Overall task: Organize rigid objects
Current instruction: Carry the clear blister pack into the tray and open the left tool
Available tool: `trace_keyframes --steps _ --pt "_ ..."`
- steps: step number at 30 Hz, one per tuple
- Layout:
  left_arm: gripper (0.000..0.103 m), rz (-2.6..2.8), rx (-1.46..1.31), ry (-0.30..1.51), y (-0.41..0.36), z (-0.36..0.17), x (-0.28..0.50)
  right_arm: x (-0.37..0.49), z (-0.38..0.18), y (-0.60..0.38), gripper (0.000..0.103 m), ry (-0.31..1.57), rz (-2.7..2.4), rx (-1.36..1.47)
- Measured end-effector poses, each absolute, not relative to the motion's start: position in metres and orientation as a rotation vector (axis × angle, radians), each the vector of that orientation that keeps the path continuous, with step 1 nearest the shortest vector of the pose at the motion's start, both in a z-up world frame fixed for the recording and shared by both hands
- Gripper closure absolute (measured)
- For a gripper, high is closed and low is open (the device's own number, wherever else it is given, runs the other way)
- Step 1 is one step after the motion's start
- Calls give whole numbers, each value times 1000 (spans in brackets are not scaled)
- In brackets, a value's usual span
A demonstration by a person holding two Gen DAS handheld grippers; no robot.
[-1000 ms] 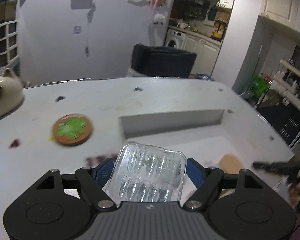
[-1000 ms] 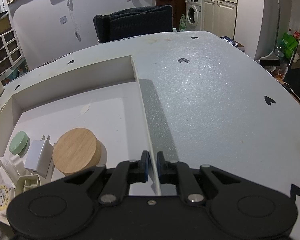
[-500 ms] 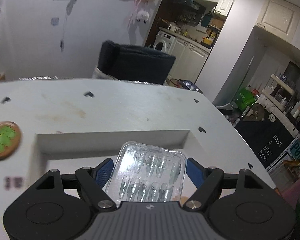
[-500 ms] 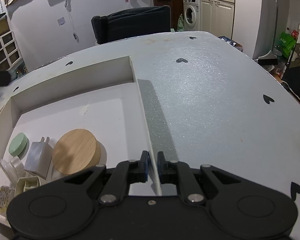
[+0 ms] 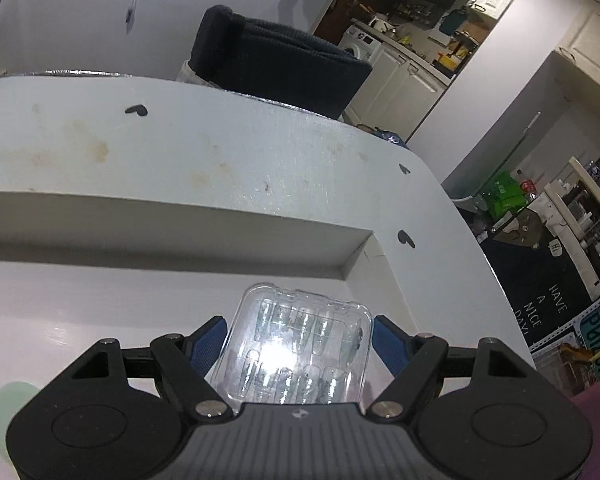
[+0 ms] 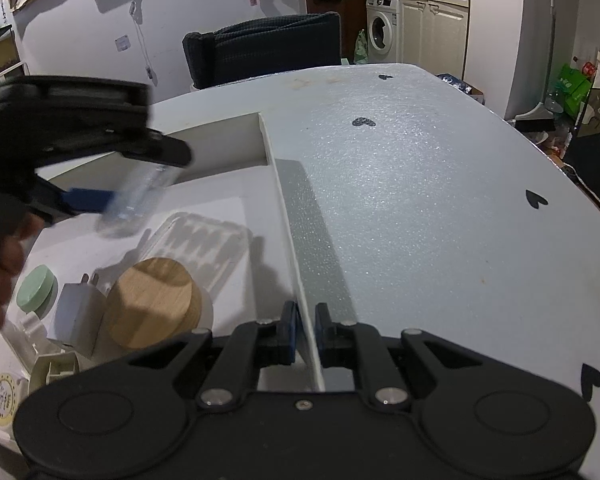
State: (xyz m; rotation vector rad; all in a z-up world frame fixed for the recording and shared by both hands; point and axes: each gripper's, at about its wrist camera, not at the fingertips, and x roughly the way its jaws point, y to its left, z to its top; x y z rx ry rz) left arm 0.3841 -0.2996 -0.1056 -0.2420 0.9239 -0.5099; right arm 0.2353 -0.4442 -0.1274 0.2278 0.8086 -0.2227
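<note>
Above the shallow white tray (image 6: 236,148), the left gripper (image 5: 300,340) grasps a clear ribbed plastic blister case (image 5: 296,352) between its blue pads. The right gripper (image 6: 305,330) is clenched on the tray's thin wall, beside a round wooden lid (image 6: 152,304).

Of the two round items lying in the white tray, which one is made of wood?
The larger round wooden lid, tan with visible grain, nearest the tray's divider wall; the small round mint-green disc sits further left.
</note>
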Motion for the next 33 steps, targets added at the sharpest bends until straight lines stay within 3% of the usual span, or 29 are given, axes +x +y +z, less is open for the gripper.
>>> trace_keyframes --steps 14,18,33 --pt "23 -469 -197 936 -314 -119 392 235 -127 -444 92 806 -218 226" --pt "10 -470 -174 948 -315 -118 390 235 -127 -445 92 806 -218 227" --pt "2 -537 -85 940 -303 -101 364 236 -127 -444 92 804 -214 229"
